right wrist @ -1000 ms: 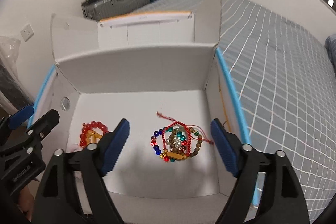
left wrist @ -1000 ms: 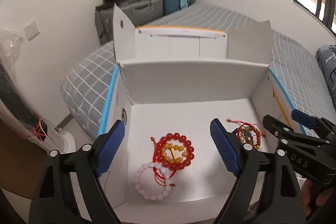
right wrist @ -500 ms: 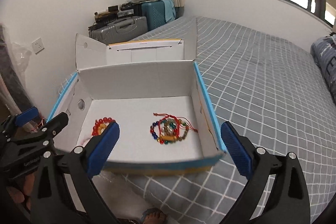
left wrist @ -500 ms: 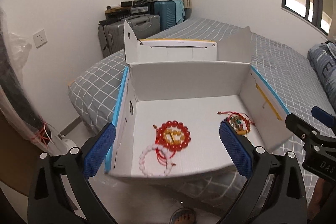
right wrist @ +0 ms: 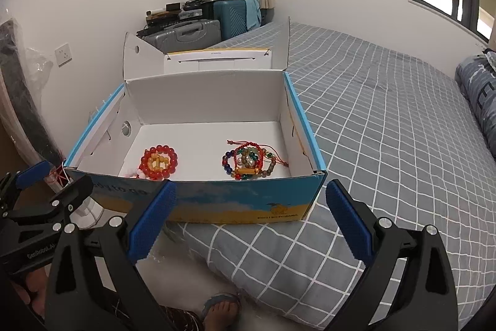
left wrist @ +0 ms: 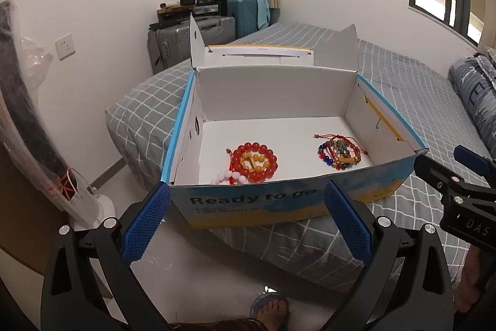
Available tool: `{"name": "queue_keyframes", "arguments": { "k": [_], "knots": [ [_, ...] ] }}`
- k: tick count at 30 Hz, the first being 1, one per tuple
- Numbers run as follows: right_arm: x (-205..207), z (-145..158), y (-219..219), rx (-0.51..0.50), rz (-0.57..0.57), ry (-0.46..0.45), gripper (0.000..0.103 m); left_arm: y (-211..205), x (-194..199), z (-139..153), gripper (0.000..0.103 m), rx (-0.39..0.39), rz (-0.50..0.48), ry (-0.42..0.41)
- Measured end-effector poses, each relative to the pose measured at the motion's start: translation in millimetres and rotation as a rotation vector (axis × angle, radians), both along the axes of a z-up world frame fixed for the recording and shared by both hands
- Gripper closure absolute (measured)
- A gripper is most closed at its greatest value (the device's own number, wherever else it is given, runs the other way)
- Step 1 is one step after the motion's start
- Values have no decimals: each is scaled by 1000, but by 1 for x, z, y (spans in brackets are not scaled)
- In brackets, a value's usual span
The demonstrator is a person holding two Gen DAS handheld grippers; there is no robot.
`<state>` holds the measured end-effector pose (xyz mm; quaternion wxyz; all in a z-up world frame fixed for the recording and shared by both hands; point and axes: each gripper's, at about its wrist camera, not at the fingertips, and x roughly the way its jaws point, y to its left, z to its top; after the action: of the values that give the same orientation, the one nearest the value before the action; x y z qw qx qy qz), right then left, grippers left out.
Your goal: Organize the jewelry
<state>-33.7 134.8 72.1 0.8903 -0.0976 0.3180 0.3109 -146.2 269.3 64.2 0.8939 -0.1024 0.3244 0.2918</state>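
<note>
Open shoebox [left wrist: 279, 203] on the bed [right wrist: 387, 120]: red bead bracelet [left wrist: 254, 162] left, multicoloured bracelets [left wrist: 339, 151] right. Left tongs [left wrist: 248, 225] and right tongs [right wrist: 249, 221], both wide and empty, near side.

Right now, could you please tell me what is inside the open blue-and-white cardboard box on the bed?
Inside the box: a red bead bracelet and a multicoloured bracelet pile. The front wall partly hides a white bead bracelet.

Red bead bracelet [left wrist: 255, 162], blue-edged white box [left wrist: 272, 92], grey white-checked bedspread [right wrist: 387, 120]
</note>
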Motion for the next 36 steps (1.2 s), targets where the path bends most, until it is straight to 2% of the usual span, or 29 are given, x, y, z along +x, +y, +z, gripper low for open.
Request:
{"name": "queue_keyframes", "arguments": {
  "k": [15, 18, 26, 36],
  "knots": [
    [-2, -1, 0, -14, -5, -10, 10, -1, 0, -1, 6, -7, 24, -13],
    [-2, -2, -1, -15, -7, -11, 10, 1, 3, -4, 6, -24, 28, 16],
    [0, -6, -3, -25, -6, 1, 10, -2, 3, -2, 6, -12, 13, -1],
    [1, -8, -3, -24, -12, 5, 10, -5, 10, -7, 6, -12, 1, 17]
  ]
}}
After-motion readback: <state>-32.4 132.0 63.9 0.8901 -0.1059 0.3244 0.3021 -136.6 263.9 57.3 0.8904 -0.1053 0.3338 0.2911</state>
